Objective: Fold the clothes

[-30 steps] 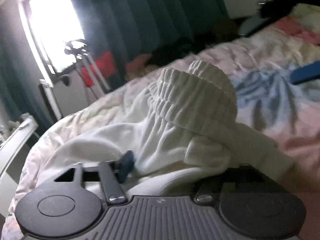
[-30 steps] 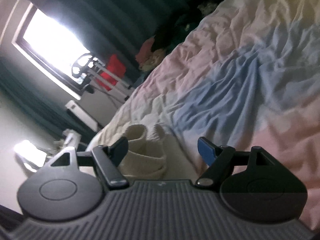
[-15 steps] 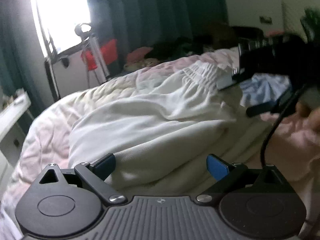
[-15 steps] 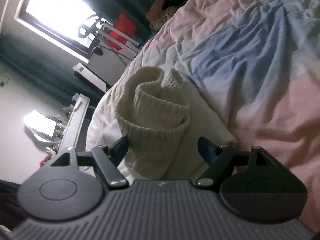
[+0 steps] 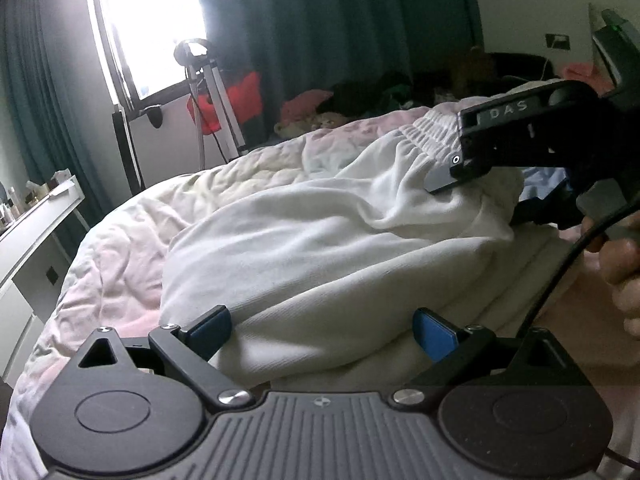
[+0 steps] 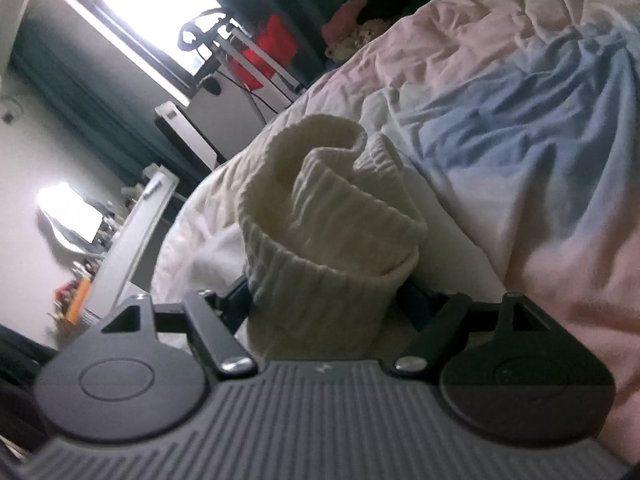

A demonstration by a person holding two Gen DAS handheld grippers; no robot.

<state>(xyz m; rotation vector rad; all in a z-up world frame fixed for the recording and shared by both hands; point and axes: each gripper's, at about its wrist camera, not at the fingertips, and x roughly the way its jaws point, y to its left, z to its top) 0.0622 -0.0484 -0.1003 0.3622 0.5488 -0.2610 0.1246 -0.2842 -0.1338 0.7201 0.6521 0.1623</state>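
Observation:
A white garment (image 5: 320,248) with a ribbed elastic waistband (image 6: 320,232) lies bunched on the bed. My left gripper (image 5: 322,330) is open, its blue-padded fingers on either side of a thick fold of the white cloth. My right gripper (image 6: 328,300) is shut on the ribbed waistband, which bulges up between its fingers. In the left wrist view the right gripper (image 5: 532,152) appears at the upper right, holding the waistband end of the garment, with a hand behind it.
The bed has a rumpled pink, white and blue quilt (image 6: 520,128). Beyond it are a bright window (image 5: 148,24), dark green curtains, a tripod (image 5: 208,92) with something red, a white desk (image 5: 32,232) at left and piled clothes (image 5: 360,100).
My left gripper let go of the white garment and opened. My right gripper moved in onto the ribbed waistband and closed on it.

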